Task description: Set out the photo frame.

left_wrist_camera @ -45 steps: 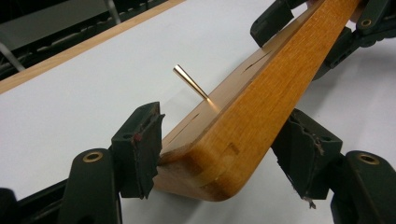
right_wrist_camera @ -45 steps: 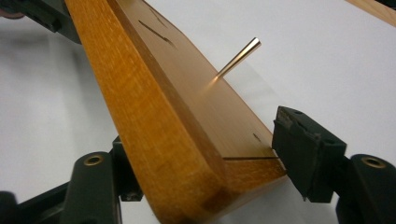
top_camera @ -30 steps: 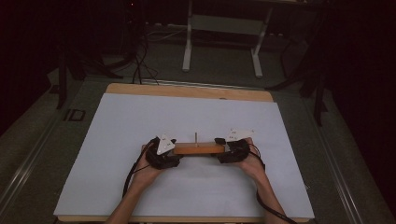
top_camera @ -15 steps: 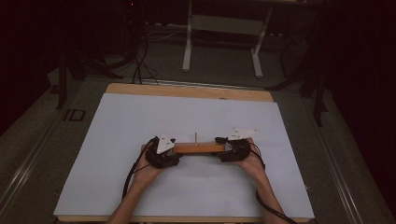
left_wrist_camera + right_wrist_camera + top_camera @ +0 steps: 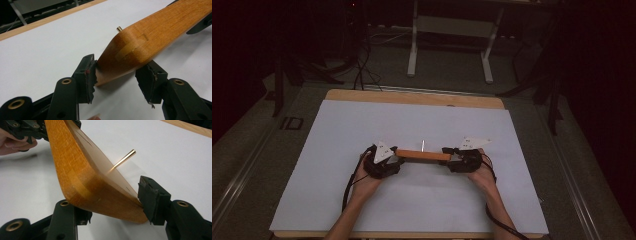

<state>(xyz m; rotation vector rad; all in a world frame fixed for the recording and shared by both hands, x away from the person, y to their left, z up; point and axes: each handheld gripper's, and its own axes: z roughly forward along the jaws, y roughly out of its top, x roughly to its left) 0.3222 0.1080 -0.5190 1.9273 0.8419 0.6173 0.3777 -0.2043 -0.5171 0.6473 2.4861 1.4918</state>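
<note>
filling mid-frame in the high view, the white table [image 5: 362,130] bears a wooden board [image 5: 423,156] just below centre; left gripper [image 5: 116,77] and right gripper [image 5: 113,203] each clamp one end; a brass pin [image 5: 124,158] juts from it.
</note>
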